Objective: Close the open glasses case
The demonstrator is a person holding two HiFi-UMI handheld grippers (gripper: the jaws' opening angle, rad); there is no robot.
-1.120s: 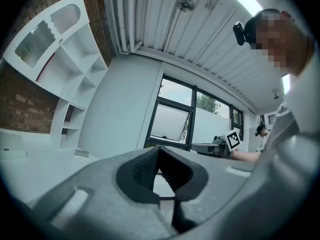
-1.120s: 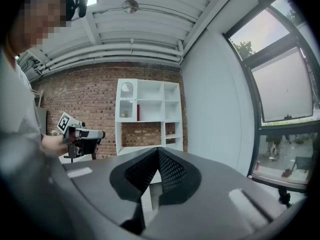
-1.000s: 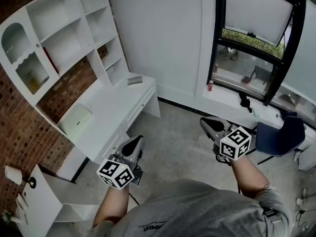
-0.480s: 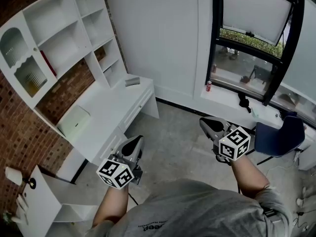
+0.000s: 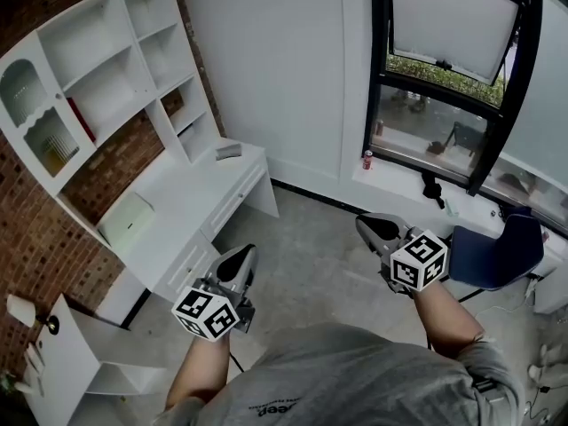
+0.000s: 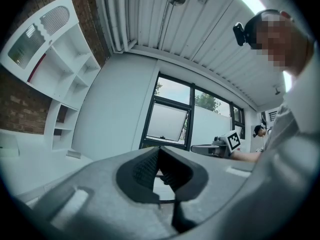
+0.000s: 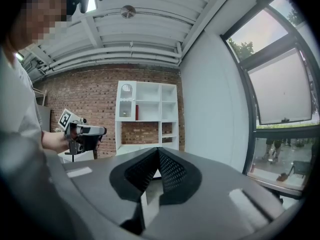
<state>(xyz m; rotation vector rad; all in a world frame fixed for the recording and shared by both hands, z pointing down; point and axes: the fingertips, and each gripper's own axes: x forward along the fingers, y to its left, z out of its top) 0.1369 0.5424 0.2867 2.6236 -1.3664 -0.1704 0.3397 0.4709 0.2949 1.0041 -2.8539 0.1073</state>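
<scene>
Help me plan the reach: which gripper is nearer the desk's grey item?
Left: the left gripper is beside the desk, short of the grey item; the right gripper farther right.

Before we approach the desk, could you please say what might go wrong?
1. The small grey object at the long white desk's far end is too small to confirm as the case; the wrong thing may be approached.
2. The left claw and right claw are shut, empty; a shut claw might slide that object instead of closing it.
</scene>
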